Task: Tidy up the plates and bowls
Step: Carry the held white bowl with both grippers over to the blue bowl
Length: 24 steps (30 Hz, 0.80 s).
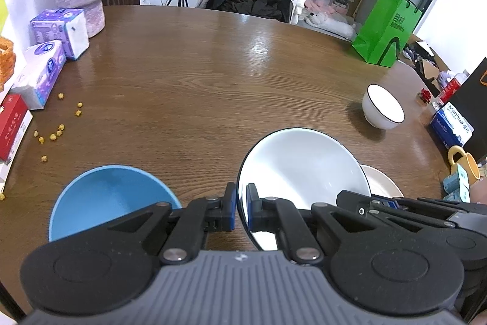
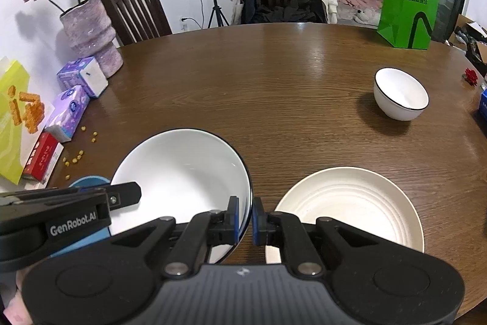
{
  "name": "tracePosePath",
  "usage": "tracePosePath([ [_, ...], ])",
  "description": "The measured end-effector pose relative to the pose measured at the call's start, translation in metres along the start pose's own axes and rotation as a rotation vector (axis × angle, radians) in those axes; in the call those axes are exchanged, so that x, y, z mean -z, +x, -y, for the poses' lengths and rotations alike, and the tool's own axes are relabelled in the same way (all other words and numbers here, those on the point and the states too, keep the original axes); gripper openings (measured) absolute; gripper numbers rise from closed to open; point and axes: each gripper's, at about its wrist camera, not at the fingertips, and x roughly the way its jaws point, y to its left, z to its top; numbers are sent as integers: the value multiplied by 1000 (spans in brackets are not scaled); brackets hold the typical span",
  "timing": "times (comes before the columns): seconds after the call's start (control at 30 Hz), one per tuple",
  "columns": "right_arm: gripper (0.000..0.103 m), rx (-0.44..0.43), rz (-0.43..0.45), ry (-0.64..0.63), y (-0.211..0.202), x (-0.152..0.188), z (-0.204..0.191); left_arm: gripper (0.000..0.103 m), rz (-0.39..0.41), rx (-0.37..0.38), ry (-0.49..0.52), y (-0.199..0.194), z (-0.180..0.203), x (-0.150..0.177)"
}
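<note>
A large white bowl with a dark rim point(image 1: 301, 172) point(image 2: 182, 172) is held between both grippers above the brown table. My left gripper point(image 1: 241, 207) is shut on its left rim. On the opposite rim my right gripper point(image 2: 252, 218) is also shut. A blue bowl point(image 1: 109, 197) sits to the left of it, mostly hidden in the right wrist view point(image 2: 89, 181). To the right lies a cream ribbed plate point(image 2: 350, 206) point(image 1: 380, 180). A small white bowl with a dark rim point(image 1: 383, 110) point(image 2: 400, 93) stands farther off at the right.
Tissue packs point(image 2: 80, 78), a red box point(image 2: 41, 157), a pink vase point(image 2: 91, 35) and scattered yellow crumbs point(image 1: 57, 133) line the table's left side. A green paper bag point(image 2: 409, 6) stands at the far right. A yellow mug point(image 1: 464, 163) and blue box point(image 1: 452, 125) sit at the right edge.
</note>
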Motion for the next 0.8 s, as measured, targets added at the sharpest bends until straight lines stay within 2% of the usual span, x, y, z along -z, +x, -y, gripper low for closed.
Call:
tracePosePath([
  [0.8, 8, -58, -13, -88, 3, 5, -54, 7, 20, -56, -89, -23, -52, 15],
])
